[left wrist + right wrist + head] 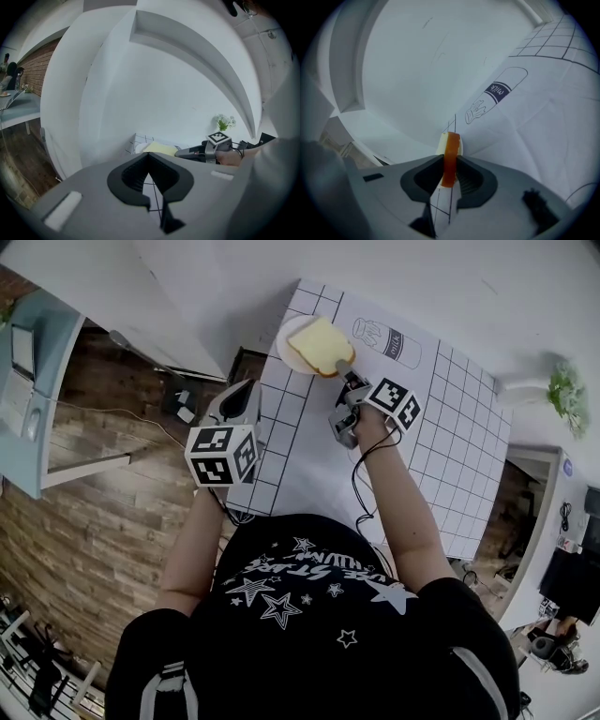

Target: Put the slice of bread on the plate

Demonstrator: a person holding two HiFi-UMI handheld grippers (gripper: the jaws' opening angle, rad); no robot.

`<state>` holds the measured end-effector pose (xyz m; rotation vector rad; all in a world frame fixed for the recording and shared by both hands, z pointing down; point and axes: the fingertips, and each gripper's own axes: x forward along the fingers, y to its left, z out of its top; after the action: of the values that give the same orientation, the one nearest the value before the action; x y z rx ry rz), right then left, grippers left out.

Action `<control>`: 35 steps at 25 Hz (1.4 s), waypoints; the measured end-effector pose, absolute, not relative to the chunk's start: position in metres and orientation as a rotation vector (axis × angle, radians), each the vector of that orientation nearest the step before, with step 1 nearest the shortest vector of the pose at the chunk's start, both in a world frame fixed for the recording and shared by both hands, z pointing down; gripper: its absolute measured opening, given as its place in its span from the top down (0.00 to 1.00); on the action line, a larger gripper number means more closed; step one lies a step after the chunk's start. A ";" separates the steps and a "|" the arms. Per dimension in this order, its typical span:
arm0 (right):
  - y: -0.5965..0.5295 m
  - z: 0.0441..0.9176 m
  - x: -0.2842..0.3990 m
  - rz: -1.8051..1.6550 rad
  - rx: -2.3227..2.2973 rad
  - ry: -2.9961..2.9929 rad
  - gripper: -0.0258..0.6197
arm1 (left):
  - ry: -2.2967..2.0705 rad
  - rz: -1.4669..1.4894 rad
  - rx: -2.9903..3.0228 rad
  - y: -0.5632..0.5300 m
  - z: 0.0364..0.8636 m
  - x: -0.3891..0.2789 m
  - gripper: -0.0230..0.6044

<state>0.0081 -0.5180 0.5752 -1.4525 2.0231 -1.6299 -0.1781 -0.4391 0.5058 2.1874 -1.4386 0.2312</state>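
A slice of bread [319, 345] with a pale face and orange-brown crust is over the white plate [285, 341] at the table's far end. I cannot tell whether it touches the plate. My right gripper [345, 371] is shut on its near edge. In the right gripper view the bread [451, 152] shows edge-on, pinched between the black pads. My left gripper [244, 390] hangs at the table's left edge, well short of the plate, its jaws [149, 157] closed on nothing. From there the bread [159, 148] and the right gripper [187, 151] show ahead.
A white gridded mat [450, 418] covers the table, with a milk bottle drawn on it [386, 338] just right of the plate. A small potted plant [567, 395] stands at the far right. Wooden floor [94, 521] lies beyond the table's left edge.
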 end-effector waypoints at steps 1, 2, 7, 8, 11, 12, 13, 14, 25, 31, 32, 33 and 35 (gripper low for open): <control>-0.518 0.577 0.009 -1.631 -1.464 2.025 0.82 | -1.436 0.232 2.189 -0.438 0.506 -0.177 0.95; -0.518 0.579 0.009 -1.630 -1.474 2.028 0.82 | -1.433 0.233 2.191 -0.438 0.505 -0.176 0.95; -0.521 0.582 0.008 -1.607 -1.543 2.115 0.82 | -1.422 0.238 2.190 -0.431 0.506 -0.173 0.95; -0.521 0.582 0.008 -1.601 -1.557 2.137 0.82 | -1.420 0.238 2.189 -0.430 0.506 -0.172 0.95; -0.521 0.581 0.009 -1.571 -1.610 2.208 0.80 | -1.417 0.239 2.193 -0.429 0.505 -0.170 0.95; -0.521 0.581 0.010 -1.556 -1.630 2.232 0.79 | -1.417 0.240 2.196 -0.429 0.504 -0.170 0.95; -0.521 0.581 0.011 -1.540 -1.650 2.253 0.78 | -1.418 0.241 2.199 -0.429 0.504 -0.170 0.95; -0.521 0.581 0.012 -1.526 -1.670 2.272 0.78 | -1.420 0.241 2.202 -0.429 0.503 -0.170 0.95; -0.509 0.575 0.020 -1.426 -1.775 2.371 0.73 | -1.430 0.241 2.216 -0.417 0.496 -0.169 0.95; -0.494 0.556 0.034 -1.376 -1.755 2.321 0.73 | -1.429 0.235 2.228 -0.408 0.490 -0.165 0.95; -0.491 0.552 0.038 -1.366 -1.752 2.313 0.73 | -1.425 0.236 2.232 -0.407 0.489 -0.163 0.95; -0.489 0.549 0.041 -1.357 -1.748 2.306 0.73 | -1.423 0.237 2.237 -0.405 0.488 -0.162 0.95; -0.483 0.542 0.046 -1.339 -1.737 2.298 0.73 | -1.421 0.238 2.250 -0.400 0.484 -0.158 0.95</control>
<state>0.0458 -0.4826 0.5424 -1.7368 2.2983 -1.3394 -0.1576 -0.4004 0.4835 2.2504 -1.4212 0.2379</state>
